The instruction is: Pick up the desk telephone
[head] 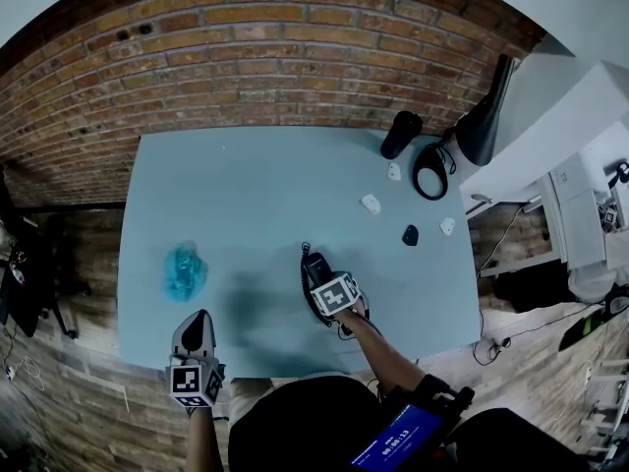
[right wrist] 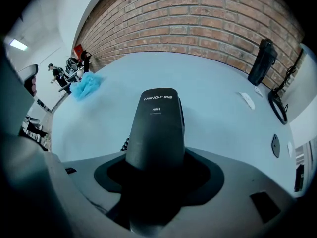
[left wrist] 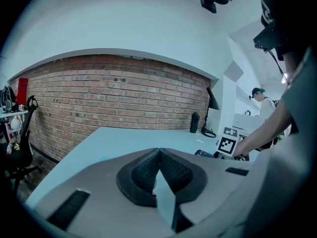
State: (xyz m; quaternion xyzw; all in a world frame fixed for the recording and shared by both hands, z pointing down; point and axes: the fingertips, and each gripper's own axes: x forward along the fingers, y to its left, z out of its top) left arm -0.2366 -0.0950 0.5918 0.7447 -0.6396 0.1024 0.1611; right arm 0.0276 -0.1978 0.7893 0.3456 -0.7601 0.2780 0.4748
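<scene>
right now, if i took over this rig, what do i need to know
Right gripper: shut on the telephone, near the front edge of the table.
Left gripper: shut, empty, at the near edge, apart from the telephone.
Done: grip taken.
Left: lift it clear; whether it is off the table yet I cannot tell.

The centre and far left of the pale blue tabletop (head: 256, 190) are unobstructed. A crumpled blue bundle (head: 184, 270) lies at left. The far-right corner is crowded with a black cylindrical bottle (head: 400, 134), a black ring-based desk lamp (head: 430, 170), small white pieces (head: 371, 204) and a small black piece (head: 410, 234). The black desk telephone (right wrist: 157, 118), clamped in the right gripper (head: 324, 281), occupies front centre. A red brick wall (head: 246, 57) bounds the far edge.
</scene>
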